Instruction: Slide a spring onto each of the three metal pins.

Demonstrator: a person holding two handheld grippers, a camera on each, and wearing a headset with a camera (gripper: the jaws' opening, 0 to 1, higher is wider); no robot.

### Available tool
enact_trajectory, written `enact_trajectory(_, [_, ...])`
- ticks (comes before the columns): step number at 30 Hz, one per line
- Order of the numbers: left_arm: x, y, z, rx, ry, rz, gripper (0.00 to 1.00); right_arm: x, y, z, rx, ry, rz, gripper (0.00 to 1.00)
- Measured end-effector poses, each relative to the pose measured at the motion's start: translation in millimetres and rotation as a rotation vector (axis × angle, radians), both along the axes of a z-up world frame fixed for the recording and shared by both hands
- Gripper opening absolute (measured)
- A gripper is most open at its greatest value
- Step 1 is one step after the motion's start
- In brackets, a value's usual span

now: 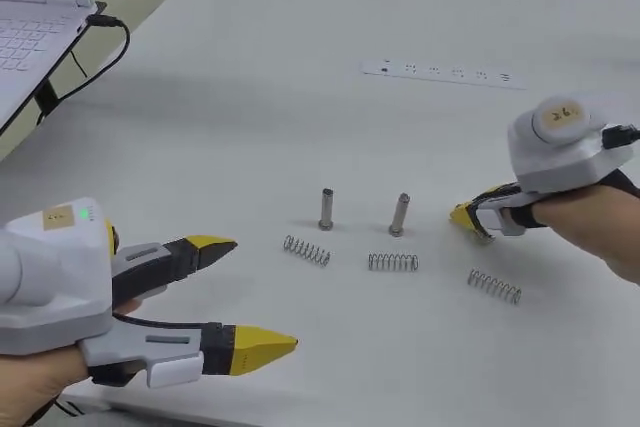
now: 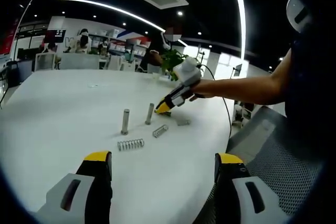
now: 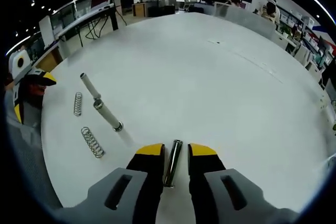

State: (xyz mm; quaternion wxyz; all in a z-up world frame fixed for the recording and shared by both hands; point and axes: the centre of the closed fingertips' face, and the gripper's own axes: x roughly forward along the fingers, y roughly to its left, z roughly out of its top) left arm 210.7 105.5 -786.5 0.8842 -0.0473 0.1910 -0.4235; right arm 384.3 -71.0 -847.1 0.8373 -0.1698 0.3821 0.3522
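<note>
Pins, standing: two upright pins (image 1: 326, 209) stand on their wider bases mid-bench, near each other but not touching.
Pin, held: the third pin (image 3: 172, 162) sits lengthwise between the fingers (image 3: 149, 151) of the right gripper (image 1: 470, 215). The fingers are clenched on its shaft, with the tips low at the bench, to the right of the standing pair.
Springs: three springs (image 1: 393, 262) lie flat in a loose row just in front of the pins, each apart from the others and none on a pin.
Left gripper: the left gripper (image 1: 255, 292) hovers at the near left edge, fingers released and wide apart, holding nothing.
Handling, pins: judged rigid, polished metal, likely slippery and quick to topple on a small base. Grip the shaft low.
Handling, springs: judged light, thin-wire, easily crushed or flicked away. Pinch across the coils mid-length with light force, leaving one end clear for the pin tip.
Surface: the bench (image 1: 250, 97) is white, smooth and flat; springs may roll or skid on it.
Surroundings: a laptop (image 1: 40, 7) with its cable (image 1: 112, 32) sits at the far left, and a power strip (image 1: 440, 73) lies farther back. An open-plan office with ceiling lights lies beyond.
</note>
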Motion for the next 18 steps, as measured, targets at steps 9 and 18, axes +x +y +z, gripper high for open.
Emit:
enact_trajectory(9, [-0.1,0.3,0.0,0.0,0.0,0.0,0.76,0.5,1.0,-4.5,-0.015,0.024,-0.008,0.13])
enact_trajectory(18, [-0.5,0.3,-0.2,-0.001,0.001,-0.001,0.76,2.2,-1.4,-4.9,-0.036,0.034,-0.018,0.09])
